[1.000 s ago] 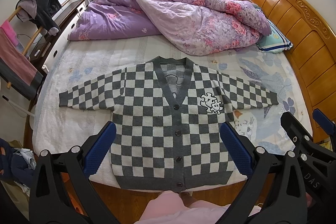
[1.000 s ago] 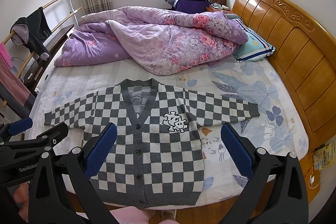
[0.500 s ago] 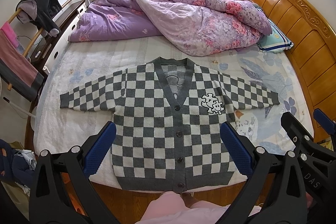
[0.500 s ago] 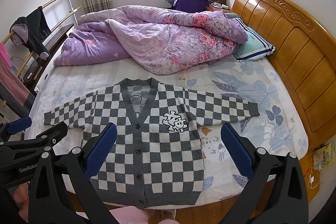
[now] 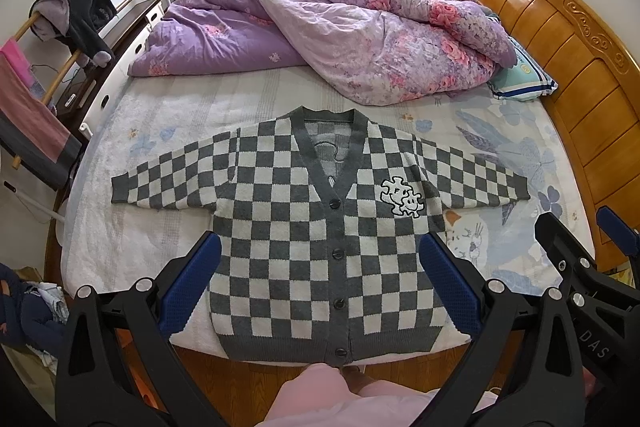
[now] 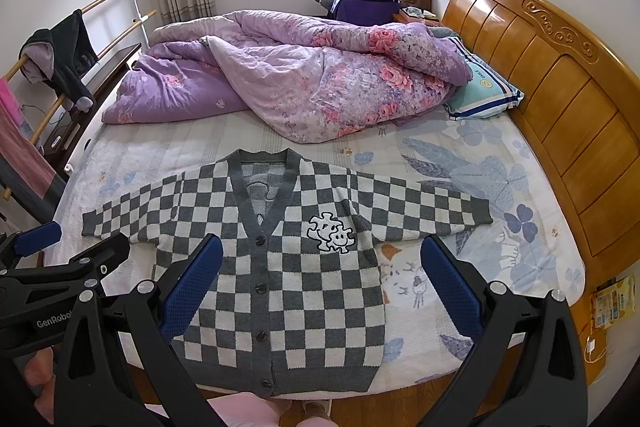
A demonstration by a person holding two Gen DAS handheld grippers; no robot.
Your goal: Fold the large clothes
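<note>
grey-and-white checked cardigan point(image 5: 320, 227) lay flat at the bed point(image 5: 120, 235) front edge; left gripper point(image 5: 320, 279) and right gripper point(image 6: 320, 283) hovered, jaws spread wide.

You hold your left gripper point(image 5: 320, 281) and right gripper point(image 6: 320, 281) side by side, both spread wide, gripping nothing.

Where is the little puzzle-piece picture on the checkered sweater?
In the left wrist view the puzzle-piece patch sits on the checkered cardigan's chest, right of the top button and just below the V-neck, with the right-hand sleeve beside it.
</note>
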